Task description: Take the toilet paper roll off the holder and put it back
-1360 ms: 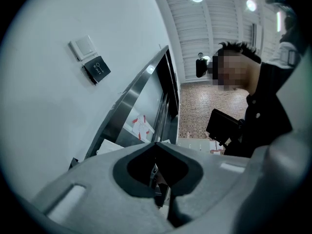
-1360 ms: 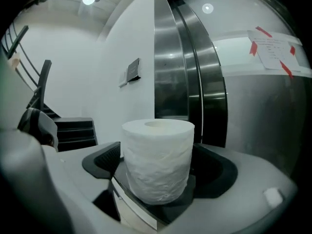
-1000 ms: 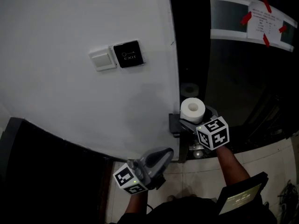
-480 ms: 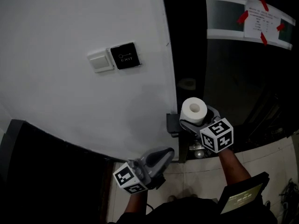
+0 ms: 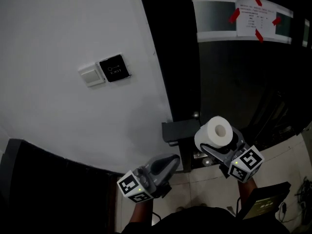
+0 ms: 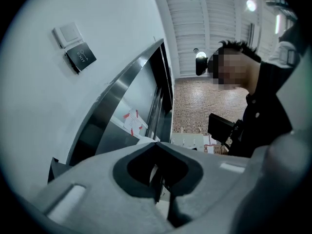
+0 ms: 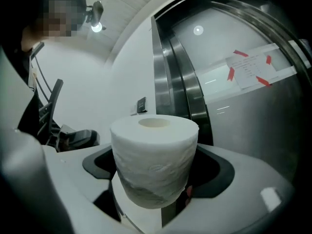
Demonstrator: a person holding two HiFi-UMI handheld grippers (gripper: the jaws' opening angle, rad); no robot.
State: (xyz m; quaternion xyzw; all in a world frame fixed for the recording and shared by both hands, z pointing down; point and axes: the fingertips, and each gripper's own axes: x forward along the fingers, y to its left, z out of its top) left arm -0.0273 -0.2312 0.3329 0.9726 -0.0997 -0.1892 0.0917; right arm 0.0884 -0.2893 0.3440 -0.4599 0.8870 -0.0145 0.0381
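Observation:
A white toilet paper roll [image 5: 216, 133] is out in the air, a little right of the dark holder [image 5: 179, 129] on the wall's edge. My right gripper [image 5: 220, 145] is shut on it, and the roll is apart from the holder. In the right gripper view the roll [image 7: 155, 160] stands upright between the jaws, hollow core up, filling the gap of the right gripper [image 7: 156, 186]. My left gripper [image 5: 165, 165] hangs lower left of the holder, shut with nothing in it. In the left gripper view the left gripper [image 6: 158, 179] shows its jaws pressed together.
A black exit button plate [image 5: 114, 68] and a white switch [image 5: 91, 75] sit on the white wall [image 5: 73, 121]. To the right is a dark metal door with a paper notice [image 5: 253, 19] taped in red. A dark tablet-like device [image 5: 265, 204] hangs low right.
My right gripper has carried the roll right and away from the holder, which now shows bare. The left gripper has stayed put.

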